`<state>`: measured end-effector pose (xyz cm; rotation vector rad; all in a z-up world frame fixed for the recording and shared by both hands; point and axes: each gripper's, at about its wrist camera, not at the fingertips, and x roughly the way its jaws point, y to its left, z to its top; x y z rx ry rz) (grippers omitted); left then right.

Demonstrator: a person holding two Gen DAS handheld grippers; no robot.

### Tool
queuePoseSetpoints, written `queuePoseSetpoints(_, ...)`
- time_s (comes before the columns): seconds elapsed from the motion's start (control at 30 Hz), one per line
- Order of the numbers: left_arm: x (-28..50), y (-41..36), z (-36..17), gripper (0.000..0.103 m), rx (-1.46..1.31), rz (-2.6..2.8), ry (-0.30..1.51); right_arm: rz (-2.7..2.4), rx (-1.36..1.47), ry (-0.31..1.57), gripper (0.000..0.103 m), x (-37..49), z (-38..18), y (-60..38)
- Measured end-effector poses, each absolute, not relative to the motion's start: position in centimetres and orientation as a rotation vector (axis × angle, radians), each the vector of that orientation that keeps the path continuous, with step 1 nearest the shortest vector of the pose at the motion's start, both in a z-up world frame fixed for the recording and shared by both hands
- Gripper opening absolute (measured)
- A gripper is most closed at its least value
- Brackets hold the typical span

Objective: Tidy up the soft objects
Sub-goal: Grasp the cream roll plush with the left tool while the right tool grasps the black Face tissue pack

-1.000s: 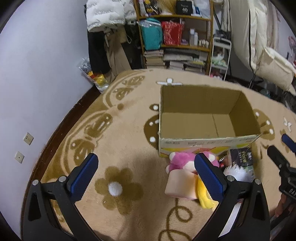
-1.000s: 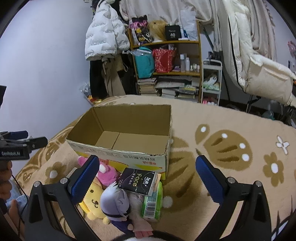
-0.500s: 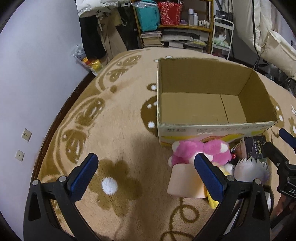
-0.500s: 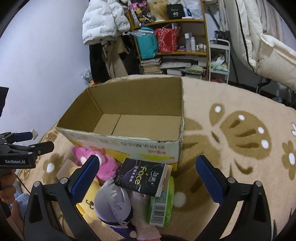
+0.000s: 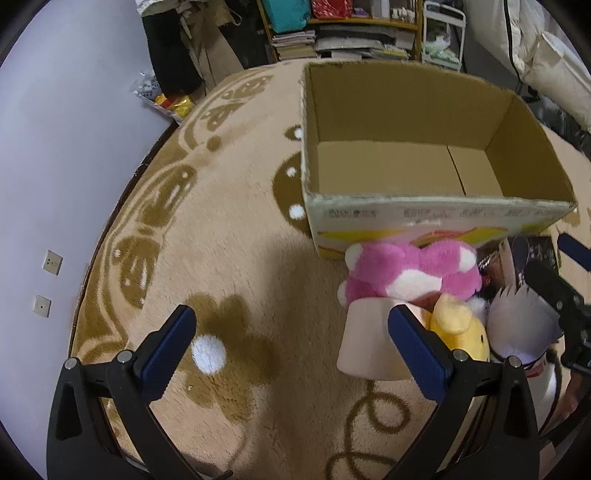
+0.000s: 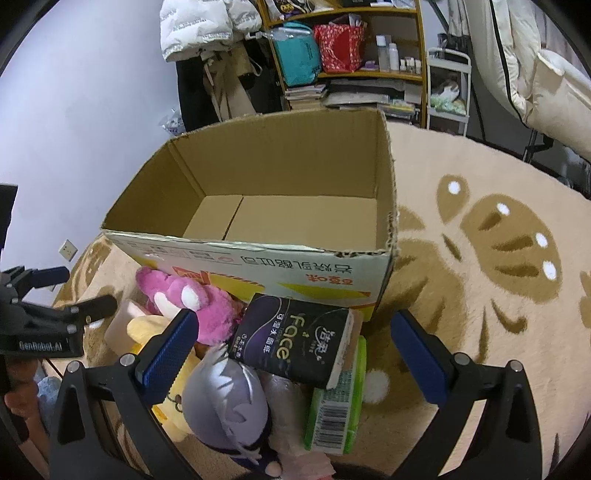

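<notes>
An open, empty cardboard box point(image 5: 406, 173) point(image 6: 280, 218) stands on the carpet. Against its near wall lies a pile of soft things: a pink plush point(image 5: 410, 275) point(image 6: 192, 299), a yellow plush point(image 5: 460, 334) point(image 6: 147, 332), a peach foam block point(image 5: 369, 345), a grey-haired doll point(image 6: 225, 402) point(image 5: 521, 325), a black tissue pack point(image 6: 295, 339) and a green tissue pack point(image 6: 340, 406). My left gripper point(image 5: 291, 350) is open and empty, left of the pile. My right gripper point(image 6: 291, 354) is open and empty, above the black pack.
A patterned beige carpet point(image 5: 221, 229) covers the floor. A lilac wall point(image 5: 48, 155) runs along the left. Shelves with bags and books point(image 6: 343, 55), hanging coats point(image 6: 207, 26) and a white cart point(image 6: 447, 85) stand behind the box.
Both grippers have moved forward and down toward the box and the pile, which now look larger. Both stay open. Nothing in the pile has moved.
</notes>
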<state>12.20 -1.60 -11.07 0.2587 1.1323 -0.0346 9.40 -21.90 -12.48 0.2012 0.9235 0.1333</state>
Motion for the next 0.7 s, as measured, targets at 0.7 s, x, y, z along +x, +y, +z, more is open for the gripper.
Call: queuePoseSetpoints(0.7,11.4,-4.3,-13.6,0.103,0.349,-0.105,1.198,0.117,0.24,1.008,0.102,10.2,-14.5,-22.8)
